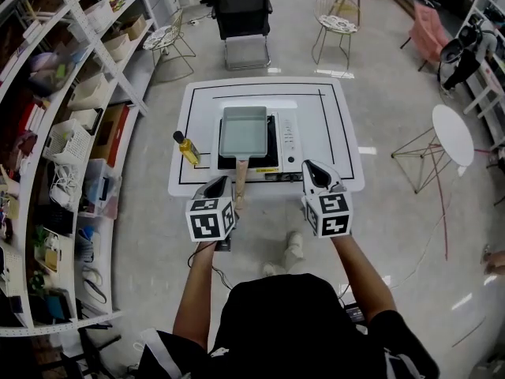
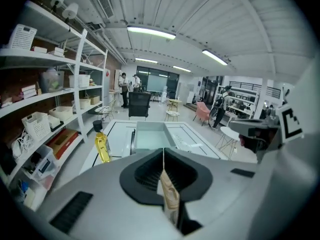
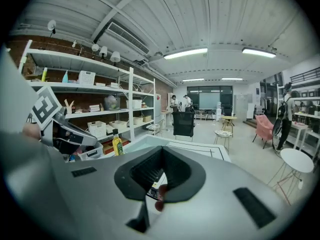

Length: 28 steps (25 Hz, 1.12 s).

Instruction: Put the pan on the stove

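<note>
A rectangular grey pan point(image 1: 244, 130) sits on the black tabletop stove point(image 1: 274, 161) in the middle of the white table point(image 1: 335, 160). Its wooden handle point(image 1: 240, 178) points back towards me. My left gripper point(image 1: 221, 185) is at the near end of that handle. In the left gripper view the jaws point(image 2: 163, 156) are shut on the wooden handle point(image 2: 169, 200), with the pan point(image 2: 152, 135) straight ahead. My right gripper point(image 1: 315, 168) hovers over the table's front edge, right of the stove. Its jaws point(image 3: 162, 153) are shut with nothing between them.
A bottle of yellow oil point(image 1: 188, 148) stands on the table left of the stove. The stove's white control panel point(image 1: 289, 137) lies right of the pan. Shelves point(image 1: 71, 125) line the left side. A black chair point(image 1: 243, 18) stands beyond the table and a small white round table point(image 1: 453, 135) to the right.
</note>
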{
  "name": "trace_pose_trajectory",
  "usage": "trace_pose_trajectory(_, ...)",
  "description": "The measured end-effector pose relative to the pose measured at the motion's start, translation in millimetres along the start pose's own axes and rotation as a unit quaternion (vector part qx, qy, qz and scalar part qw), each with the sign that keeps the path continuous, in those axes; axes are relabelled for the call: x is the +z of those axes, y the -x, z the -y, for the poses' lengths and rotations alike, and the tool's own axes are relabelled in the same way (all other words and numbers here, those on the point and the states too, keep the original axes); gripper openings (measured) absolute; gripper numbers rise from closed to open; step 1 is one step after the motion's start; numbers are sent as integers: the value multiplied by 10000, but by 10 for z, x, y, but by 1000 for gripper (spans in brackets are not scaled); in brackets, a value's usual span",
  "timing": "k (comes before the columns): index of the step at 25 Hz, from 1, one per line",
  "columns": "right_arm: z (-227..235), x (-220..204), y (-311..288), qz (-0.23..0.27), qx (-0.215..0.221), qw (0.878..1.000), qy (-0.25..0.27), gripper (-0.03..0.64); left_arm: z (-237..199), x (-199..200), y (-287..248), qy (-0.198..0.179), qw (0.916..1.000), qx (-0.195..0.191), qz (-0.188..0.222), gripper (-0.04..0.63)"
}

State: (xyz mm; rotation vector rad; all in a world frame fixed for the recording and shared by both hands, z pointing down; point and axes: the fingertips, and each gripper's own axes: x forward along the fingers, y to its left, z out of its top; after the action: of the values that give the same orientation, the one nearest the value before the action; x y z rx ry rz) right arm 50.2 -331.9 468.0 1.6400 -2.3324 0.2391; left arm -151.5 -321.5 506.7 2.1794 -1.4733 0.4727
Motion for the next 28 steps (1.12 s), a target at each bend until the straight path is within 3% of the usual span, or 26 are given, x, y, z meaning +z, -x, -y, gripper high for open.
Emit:
trace_pose_trajectory(5, -114, -32, 164, 26, -56, 10000, 73, 0, 77, -27, 223, 189, 9989, -222, 364, 11)
trace_pose_trajectory(13, -189, 22, 345, 109, 22, 9998, 142, 0, 312, 2, 444, -137, 9978, -320, 562, 11)
trace_pose_trajectory(17, -144, 43, 521, 192, 40, 9997, 129, 0, 608, 22, 587, -359, 9954, -539, 711, 11)
trace_pose_trajectory(22, -57, 28, 888, 247, 96, 9996, 122, 0, 1060, 3, 796, -308, 9917, -886, 881, 11)
trace_pose_trajectory(28, 109, -114, 1415, 291, 74, 9995, 57, 0, 1584, -14, 1204, -287, 9837, -985, 1474, 11)
